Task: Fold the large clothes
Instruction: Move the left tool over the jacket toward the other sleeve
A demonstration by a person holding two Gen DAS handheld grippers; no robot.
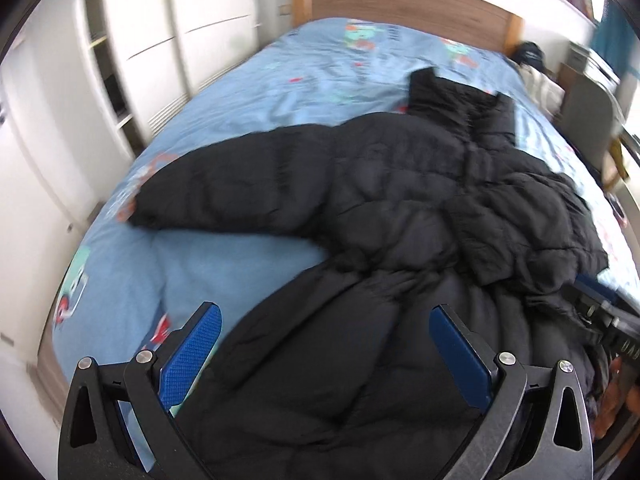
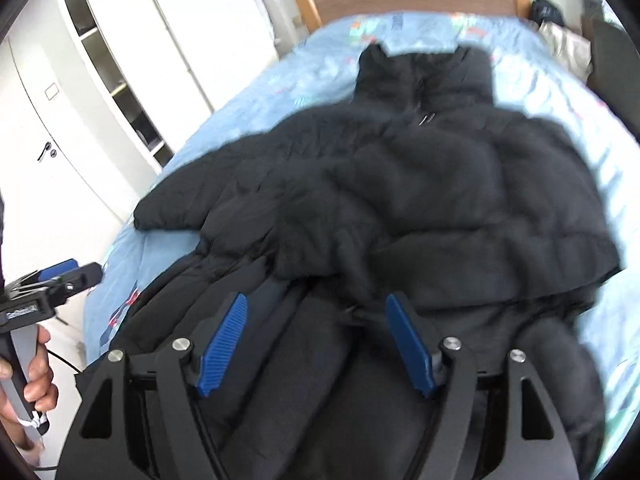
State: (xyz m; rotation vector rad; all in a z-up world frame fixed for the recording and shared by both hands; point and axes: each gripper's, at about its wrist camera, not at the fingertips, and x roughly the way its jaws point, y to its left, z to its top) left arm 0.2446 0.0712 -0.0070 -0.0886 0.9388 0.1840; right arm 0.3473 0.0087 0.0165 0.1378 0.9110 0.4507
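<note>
A big black puffer jacket (image 1: 380,208) lies on the bed, its collar (image 2: 420,72) towards the headboard. One sleeve (image 1: 200,196) stretches out to the left over the sheet. The other side is folded in over the body (image 2: 460,220). My left gripper (image 1: 325,312) hovers open above the jacket's lower left part, with nothing between its blue pads. My right gripper (image 2: 317,300) stands open over the jacket's lower middle; fabric lies below its pads, and they do not press on it. The left gripper (image 2: 60,276) also shows at the left edge of the right wrist view, held by a hand (image 2: 36,380).
The bed has a light blue patterned sheet (image 1: 240,92) and a wooden headboard (image 1: 400,0). White wardrobes (image 1: 168,40) and a door (image 2: 44,128) stand along the left. A dark cap and pale cloth (image 1: 532,64) lie at the far right corner beside a chair (image 1: 588,112).
</note>
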